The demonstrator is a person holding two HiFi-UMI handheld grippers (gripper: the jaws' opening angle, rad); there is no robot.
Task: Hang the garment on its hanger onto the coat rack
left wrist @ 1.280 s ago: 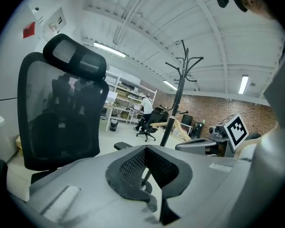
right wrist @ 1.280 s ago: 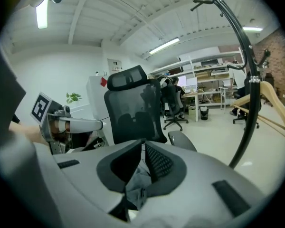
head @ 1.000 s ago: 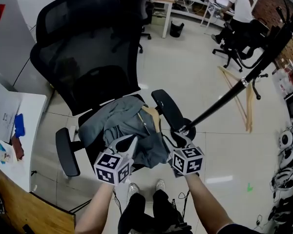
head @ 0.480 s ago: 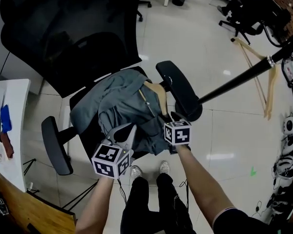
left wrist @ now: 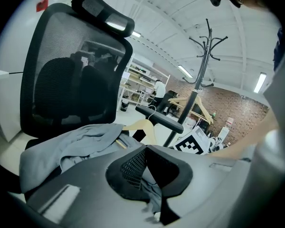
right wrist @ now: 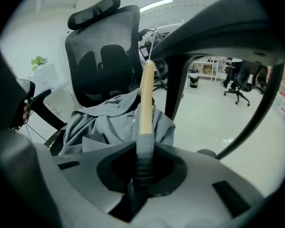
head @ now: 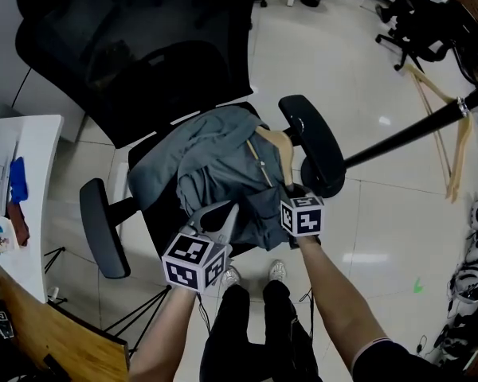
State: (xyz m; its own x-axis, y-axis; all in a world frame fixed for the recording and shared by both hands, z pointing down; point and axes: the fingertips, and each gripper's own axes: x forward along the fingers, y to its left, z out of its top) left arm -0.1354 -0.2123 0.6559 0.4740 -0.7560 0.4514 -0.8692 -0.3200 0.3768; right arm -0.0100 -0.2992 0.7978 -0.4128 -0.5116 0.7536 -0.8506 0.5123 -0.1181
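While the grey garment (head: 215, 161) lies crumpled on the seat of the black chair (head: 103, 229), its wooden hanger (head: 272, 144) shows bare at the collar, just beside the armrest (head: 312, 142) on the person's right. Right gripper (right wrist: 142, 164): fingers closing on one hanger arm where cloth covers it; bare wood runs on past the tips. Left gripper (left wrist: 145, 148): fingers closed at the tips with a fold of grey cloth between them, at the garment's near edge. The two grippers are near each other at the seat front. Coat rack (left wrist: 200, 70) stands on the floor beyond the chair, well apart from the garment
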